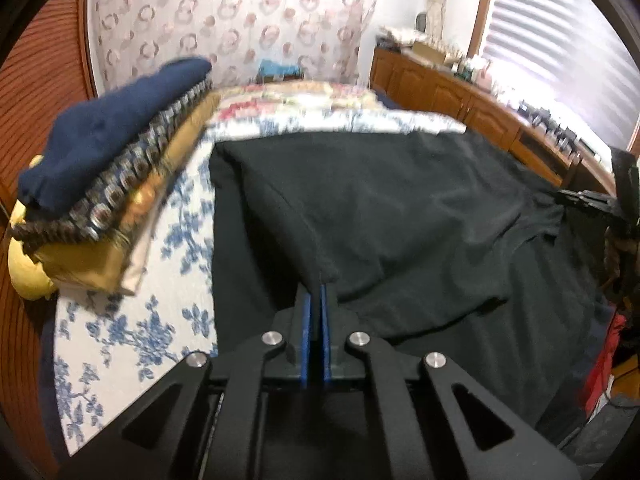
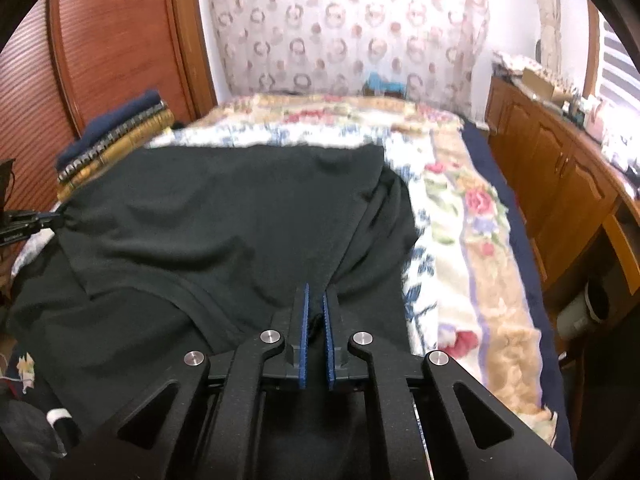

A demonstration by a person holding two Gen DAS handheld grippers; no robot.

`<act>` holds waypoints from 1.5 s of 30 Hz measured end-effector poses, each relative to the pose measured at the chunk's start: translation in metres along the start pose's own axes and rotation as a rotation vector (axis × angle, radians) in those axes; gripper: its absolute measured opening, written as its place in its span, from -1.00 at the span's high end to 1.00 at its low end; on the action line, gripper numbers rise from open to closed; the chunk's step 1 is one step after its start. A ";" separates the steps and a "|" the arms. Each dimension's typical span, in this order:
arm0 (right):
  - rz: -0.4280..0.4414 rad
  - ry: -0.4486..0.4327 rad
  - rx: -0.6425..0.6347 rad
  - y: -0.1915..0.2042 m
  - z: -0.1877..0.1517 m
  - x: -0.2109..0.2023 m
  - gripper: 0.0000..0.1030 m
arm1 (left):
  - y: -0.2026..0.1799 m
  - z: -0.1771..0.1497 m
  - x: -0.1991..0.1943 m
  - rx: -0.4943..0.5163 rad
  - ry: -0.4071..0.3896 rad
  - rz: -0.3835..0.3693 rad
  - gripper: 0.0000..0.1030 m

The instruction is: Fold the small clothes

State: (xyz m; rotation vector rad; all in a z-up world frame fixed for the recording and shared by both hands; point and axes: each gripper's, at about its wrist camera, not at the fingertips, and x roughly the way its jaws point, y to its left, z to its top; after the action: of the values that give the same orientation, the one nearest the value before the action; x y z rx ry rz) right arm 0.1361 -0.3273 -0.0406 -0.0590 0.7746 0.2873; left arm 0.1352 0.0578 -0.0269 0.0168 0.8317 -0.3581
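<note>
Only the left wrist view shows the window blinds [image 1: 560, 40] at 2 o'clock; only the right wrist view shows the flowered blanket [image 2: 480, 240] at 3 o'clock. The black garment [image 1: 400, 208] lies spread on the bed. The left gripper [image 1: 319, 292] is closed on a corner of the garment. The right gripper [image 2: 318, 300] pinches another corner, its jaws almost together.

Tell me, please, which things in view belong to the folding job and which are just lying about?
In the job: black cotton garment, left tongs, right tongs.

Lying about: stack of folded clothes topped with navy cloth, blue-and-white floral bedspread, brown wooden cabinets.
</note>
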 end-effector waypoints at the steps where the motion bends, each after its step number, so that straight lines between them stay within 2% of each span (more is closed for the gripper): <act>1: -0.001 -0.011 -0.002 0.003 0.003 -0.003 0.94 | 0.000 0.003 -0.007 -0.004 -0.019 -0.009 0.99; 6: -0.007 -0.063 -0.021 0.011 0.015 -0.024 0.94 | -0.002 0.013 -0.039 -0.002 -0.089 -0.038 0.99; 9: -0.020 -0.034 -0.025 0.012 0.016 -0.019 0.93 | -0.004 0.014 -0.042 0.017 -0.097 -0.019 0.99; 10: -0.023 -0.017 -0.020 0.011 0.016 -0.015 0.89 | -0.003 0.014 -0.041 0.013 -0.094 -0.019 0.99; 11: -0.028 0.005 -0.011 0.009 0.015 -0.009 0.72 | -0.001 0.013 -0.037 0.005 -0.087 -0.018 0.99; 13: -0.056 0.033 0.009 0.004 0.012 -0.002 0.56 | 0.005 0.011 -0.030 -0.008 -0.069 -0.010 0.99; 14: -0.052 0.035 0.018 0.001 0.010 -0.001 0.54 | 0.006 0.010 -0.028 -0.012 -0.064 -0.008 0.99; 19: -0.025 0.030 0.013 0.004 0.006 -0.002 0.50 | 0.010 0.002 -0.018 -0.026 -0.045 -0.005 0.99; 26: -0.010 0.022 -0.062 0.028 0.009 0.004 0.50 | 0.008 -0.002 -0.008 -0.018 -0.024 -0.003 0.99; 31: -0.028 0.043 -0.060 0.028 0.006 0.012 0.50 | 0.010 -0.004 -0.003 -0.021 -0.013 -0.005 0.98; 33: -0.042 0.049 -0.072 0.029 0.007 0.013 0.56 | 0.010 -0.005 -0.002 -0.023 -0.009 -0.005 0.98; 34: -0.044 0.050 -0.075 0.029 0.007 0.014 0.83 | 0.010 -0.005 -0.001 -0.022 -0.007 -0.005 0.99; 36: -0.046 0.044 -0.089 0.030 0.008 0.013 0.93 | 0.008 -0.005 -0.001 -0.012 -0.009 -0.002 0.99; 40: -0.045 -0.043 -0.078 0.030 0.018 -0.011 0.99 | 0.003 0.001 -0.018 -0.008 -0.061 -0.020 0.99; 45: -0.031 -0.141 -0.063 0.031 0.034 -0.053 1.00 | -0.004 0.017 -0.059 -0.008 -0.159 -0.044 0.99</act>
State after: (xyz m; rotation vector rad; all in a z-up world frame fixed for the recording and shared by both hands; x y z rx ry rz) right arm 0.1146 -0.3050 0.0226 -0.1093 0.6241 0.2831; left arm 0.1100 0.0693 0.0281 -0.0376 0.6766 -0.3921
